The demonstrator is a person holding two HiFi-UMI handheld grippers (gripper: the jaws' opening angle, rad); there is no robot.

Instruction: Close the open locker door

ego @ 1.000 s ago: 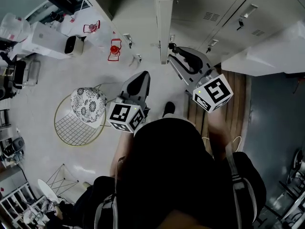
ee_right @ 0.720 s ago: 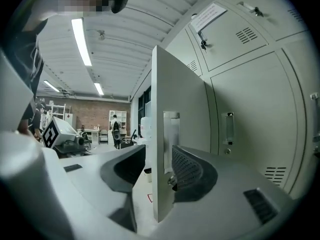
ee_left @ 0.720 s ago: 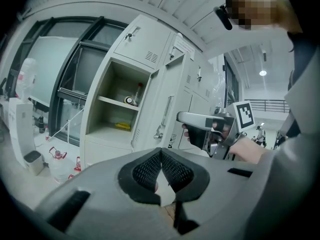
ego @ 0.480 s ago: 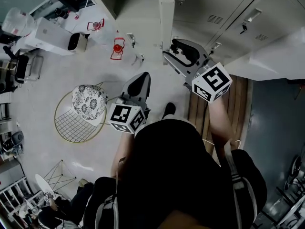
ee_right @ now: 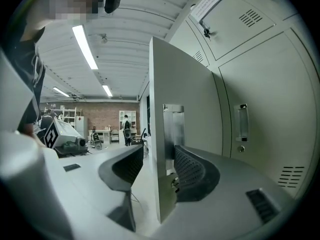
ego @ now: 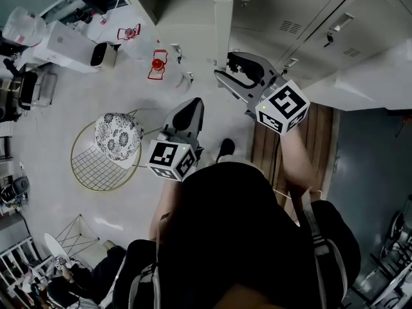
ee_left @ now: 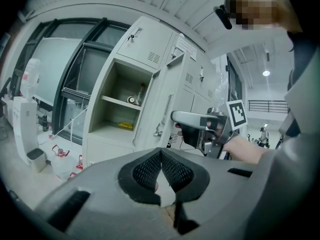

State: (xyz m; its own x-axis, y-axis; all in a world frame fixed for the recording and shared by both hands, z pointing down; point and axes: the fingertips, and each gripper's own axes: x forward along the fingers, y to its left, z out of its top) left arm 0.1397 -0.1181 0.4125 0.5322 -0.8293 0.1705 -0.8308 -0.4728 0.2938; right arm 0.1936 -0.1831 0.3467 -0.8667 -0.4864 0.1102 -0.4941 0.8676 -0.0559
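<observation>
The open locker door [ego: 222, 31] stands out edge-on from the grey lockers; it also shows in the left gripper view [ee_left: 167, 101] and close up in the right gripper view [ee_right: 182, 114]. My right gripper [ego: 226, 71] [ee_right: 159, 154] is at the door's free edge and its jaws have just been opening. The edge and its latch plate stand between them, with a gap on the left side. From the left gripper view, the right gripper [ee_left: 176, 125] is level at the door's edge. My left gripper [ego: 192, 103] [ee_left: 161, 152] hangs lower left of the door, shut, holding nothing.
The open compartment [ee_left: 122, 109] has a shelf with small items. Closed lockers [ee_right: 260, 109] fill the right side. On the floor are a wire chair with a patterned cushion [ego: 116, 140], red-capped water jugs [ego: 154, 66], a white appliance [ego: 64, 50] and wooden slats [ego: 322, 134].
The right gripper's jaws have spread wider and it has shifted a little left, now straddling the door's edge. The left gripper has stayed put.
</observation>
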